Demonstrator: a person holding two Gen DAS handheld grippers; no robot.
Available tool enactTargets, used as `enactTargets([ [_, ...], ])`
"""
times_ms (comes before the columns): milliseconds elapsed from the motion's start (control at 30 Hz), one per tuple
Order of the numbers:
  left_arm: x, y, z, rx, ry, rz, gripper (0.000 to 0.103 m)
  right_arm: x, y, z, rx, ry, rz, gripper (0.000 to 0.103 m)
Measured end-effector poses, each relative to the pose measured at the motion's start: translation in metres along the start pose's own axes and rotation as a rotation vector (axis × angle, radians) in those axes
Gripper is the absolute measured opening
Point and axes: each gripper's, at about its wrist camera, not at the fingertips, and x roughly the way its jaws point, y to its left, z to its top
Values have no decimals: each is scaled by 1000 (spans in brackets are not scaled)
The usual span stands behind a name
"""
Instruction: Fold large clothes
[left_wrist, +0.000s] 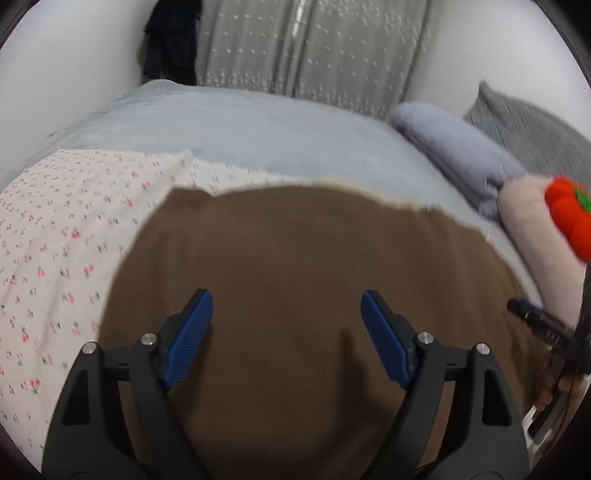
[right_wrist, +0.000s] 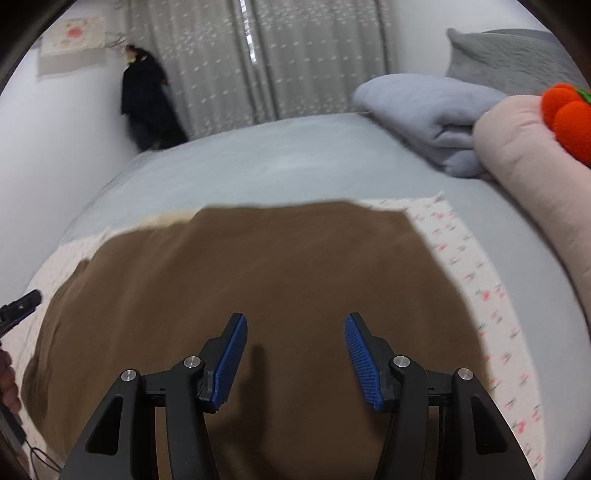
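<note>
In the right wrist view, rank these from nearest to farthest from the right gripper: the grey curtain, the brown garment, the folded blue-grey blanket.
From the right gripper:
1. Brown garment, spread directly under and ahead of the open fingers.
2. Folded blue-grey blanket, up on the right of the bed.
3. Grey curtain, against the far wall behind the bed.
</note>
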Motion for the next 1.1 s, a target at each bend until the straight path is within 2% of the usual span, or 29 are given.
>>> enactTargets([
  [100,10,18,-29,8,32,12,84,3,-10,-27,23,36,-17,57],
  [167,7,38,-43,28,28,124,84,3,-39,-37,53,20,-24,56],
  [267,-6,69,-54,32,50,151,84,-10,-79,-54,76,33,-95,55],
  [333,-15,87,-57,23,74,262,84,-21,-96,-60,80,55,-181,55],
  [367,-21,99,-58,-24,92,259,84,-26,-106,-64,97,69,-203,59],
  [433,-38,123,-60,-153,130,200,84,-46,-128,-69,221,91,-136,60],
  [533,-71,138,-65,-264,141,111,84,-75,-131,-69,255,68,-91,63],
  [633,-90,146,-79,-406,175,-34,87,-103,-125,-72,315,56,-1,81],
  [733,-90,152,-98,-575,250,-215,88,-119,-124,-88,423,69,96,84],
  [833,-81,148,-120,-696,312,-329,88,-119,-128,-109,525,127,152,84],
  [900,-69,143,-129,-732,337,-384,88,-113,-131,-123,582,161,170,84],
  [967,-61,136,-134,-755,316,-419,88,-106,-133,-138,628,196,212,85],
  [1067,-45,130,-125,-755,227,-486,88,-78,-130,-151,701,247,284,85],
  [1100,-39,129,-123,-770,204,-485,88,-76,-128,-152,712,227,305,86],
])
